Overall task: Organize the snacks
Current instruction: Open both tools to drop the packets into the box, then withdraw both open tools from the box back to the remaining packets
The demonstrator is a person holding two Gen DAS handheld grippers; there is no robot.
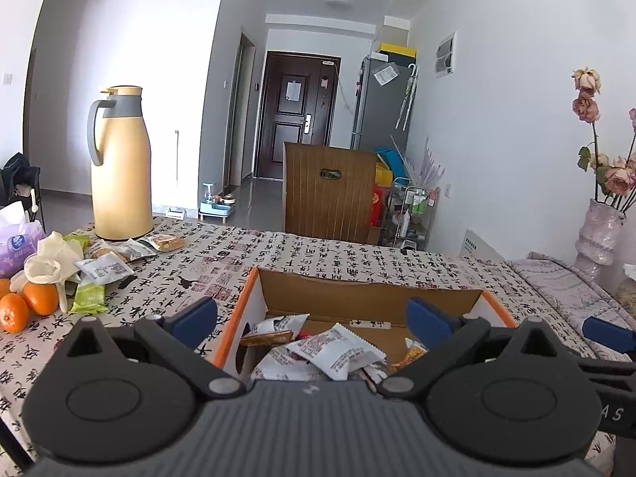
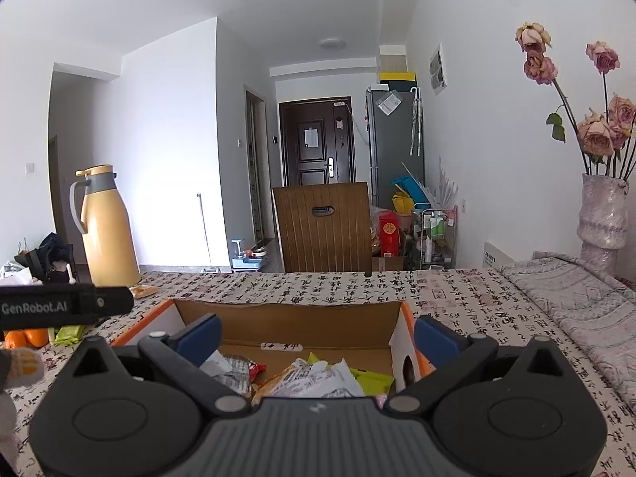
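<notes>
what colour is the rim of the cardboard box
Orange, running along the top edges of the cardboard box, with white side walls below. Clearest in the left wrist view.

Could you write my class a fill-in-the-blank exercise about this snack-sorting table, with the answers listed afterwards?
1. The wrapped snacks lie inside an open cardboard ____ with an orange rim.
2. The left gripper has its jaws ____, holding nothing.
3. The tall yellow thermos jug has a ____ handle.
4. Beside the green snack packet lie several round ____.

Answers: box; open; grey; oranges
</notes>
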